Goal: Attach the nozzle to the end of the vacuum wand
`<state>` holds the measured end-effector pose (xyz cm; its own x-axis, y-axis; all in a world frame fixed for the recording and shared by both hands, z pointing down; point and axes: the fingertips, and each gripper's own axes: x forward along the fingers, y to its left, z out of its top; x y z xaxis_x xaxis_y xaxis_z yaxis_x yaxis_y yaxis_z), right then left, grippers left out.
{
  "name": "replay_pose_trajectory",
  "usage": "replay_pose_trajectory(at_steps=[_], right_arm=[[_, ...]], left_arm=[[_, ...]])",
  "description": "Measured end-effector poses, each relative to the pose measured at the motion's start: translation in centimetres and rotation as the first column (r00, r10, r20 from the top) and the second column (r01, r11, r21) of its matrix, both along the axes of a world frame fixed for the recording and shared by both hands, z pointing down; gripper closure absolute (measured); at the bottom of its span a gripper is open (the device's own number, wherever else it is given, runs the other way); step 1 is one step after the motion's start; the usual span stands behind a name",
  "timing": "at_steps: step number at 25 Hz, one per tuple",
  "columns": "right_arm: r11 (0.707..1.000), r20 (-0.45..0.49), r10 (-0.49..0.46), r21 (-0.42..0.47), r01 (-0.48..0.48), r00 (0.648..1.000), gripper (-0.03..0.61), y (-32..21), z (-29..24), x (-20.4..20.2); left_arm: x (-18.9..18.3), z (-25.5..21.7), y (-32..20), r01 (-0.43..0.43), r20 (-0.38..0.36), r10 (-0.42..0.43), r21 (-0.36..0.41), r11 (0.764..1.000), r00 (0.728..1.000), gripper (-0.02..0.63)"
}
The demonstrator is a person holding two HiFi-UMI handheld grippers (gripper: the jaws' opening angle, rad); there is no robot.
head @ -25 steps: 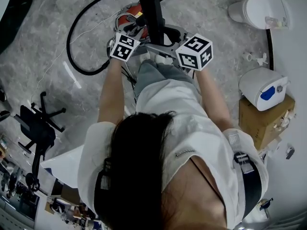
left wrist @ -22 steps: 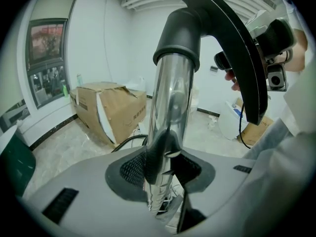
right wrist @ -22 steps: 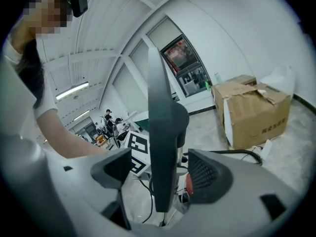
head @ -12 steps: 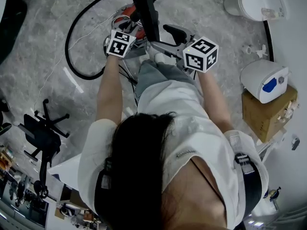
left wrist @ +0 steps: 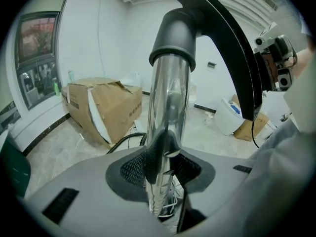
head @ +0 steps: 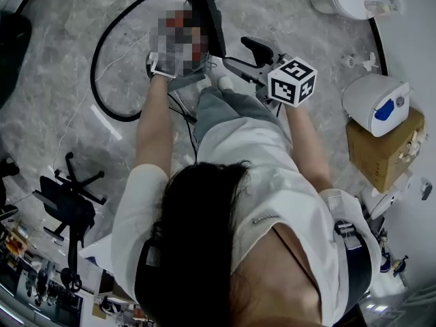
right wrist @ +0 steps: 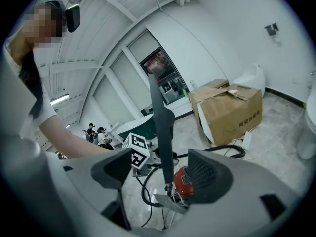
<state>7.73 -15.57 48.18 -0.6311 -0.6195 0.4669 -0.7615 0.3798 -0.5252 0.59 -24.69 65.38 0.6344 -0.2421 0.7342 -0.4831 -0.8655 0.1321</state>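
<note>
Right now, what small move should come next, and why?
Probably hold the wand steady in the left tool, which is clamped on its shiny tube, and send the right tool, open and empty, for the nozzle. I cannot pick out the nozzle in these views.

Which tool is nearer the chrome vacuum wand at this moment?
Left. The left tool clamps the wand; the right tool faces it with open jaws, not touching.

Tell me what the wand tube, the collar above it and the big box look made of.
Wand tube: likely polished or chromed metal; it is mirror-bright with reflections. Collar: probably matte black plastic, with a dull, soft sheen. Box: brown cardboard with bent flaps.
</note>
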Motion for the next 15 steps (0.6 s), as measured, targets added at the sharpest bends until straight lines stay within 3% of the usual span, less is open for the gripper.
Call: replay_pose_trajectory(at_steps=[7, 15], right_arm=[[0.999, 0.006, 0.052, 0.011, -0.052, 0.999, 0.235, -0.3, -0.4, 2.1], [0.996, 0.006, 0.089, -0.018, -0.089, 0.996, 0.235, 0.2, 0.8, 2.3]], left_arm=[[3.2, 0.8, 0.3, -0.037, -0.004, 0.037, -0.006, 0.999, 0.999, 0.477], [3.6, 2.0, -0.2, -0.08, -0.02, 0.08, -0.011, 0.997, 0.997, 0.477]])
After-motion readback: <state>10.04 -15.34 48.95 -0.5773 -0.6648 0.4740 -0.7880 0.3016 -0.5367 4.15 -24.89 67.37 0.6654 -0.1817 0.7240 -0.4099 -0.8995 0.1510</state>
